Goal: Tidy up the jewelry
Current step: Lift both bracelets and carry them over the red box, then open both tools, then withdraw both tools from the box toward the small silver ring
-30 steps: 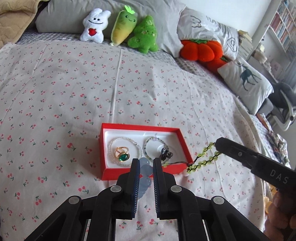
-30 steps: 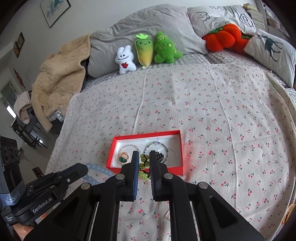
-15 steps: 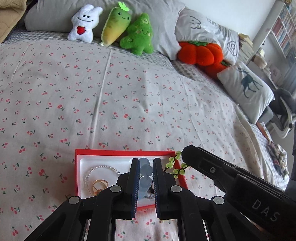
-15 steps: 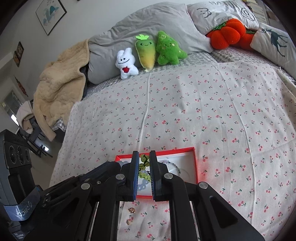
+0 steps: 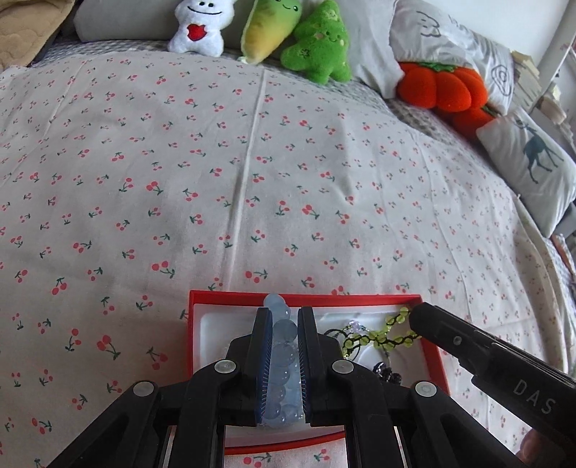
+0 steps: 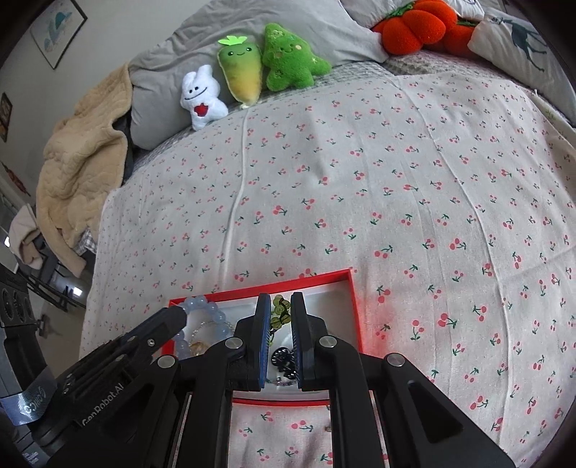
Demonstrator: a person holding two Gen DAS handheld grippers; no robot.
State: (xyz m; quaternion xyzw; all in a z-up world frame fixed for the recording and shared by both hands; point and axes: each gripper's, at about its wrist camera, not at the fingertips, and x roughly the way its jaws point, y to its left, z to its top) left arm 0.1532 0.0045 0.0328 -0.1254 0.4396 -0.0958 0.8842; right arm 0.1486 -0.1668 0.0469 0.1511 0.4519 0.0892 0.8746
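A red jewelry box [image 5: 201, 306] with a white lining lies on the cherry-print bedspread, also in the right wrist view [image 6: 354, 309]. My left gripper [image 5: 282, 316] is shut on a pale blue bead bracelet [image 5: 284, 345] over the box's left half; the bracelet also shows in the right wrist view [image 6: 207, 309]. My right gripper [image 6: 280, 302] is shut on a green bead bracelet [image 6: 279, 315] over the box's right half; its beads trail in the left wrist view [image 5: 381, 336]. A black piece [image 6: 284, 360] and a gold ring [image 6: 198, 347] lie inside the box.
Three plush toys [image 5: 259, 32], grey pillows, an orange pumpkin cushion [image 5: 439, 88] and a deer-print pillow [image 5: 532, 162] line the far and right sides of the bed. A beige blanket [image 6: 79, 172] hangs at the left. Small earrings [image 6: 327, 428] lie on the bedspread near the box.
Both grippers have moved forward over the red box, each still holding its bracelet. The box now lies directly under the fingertips in both views.
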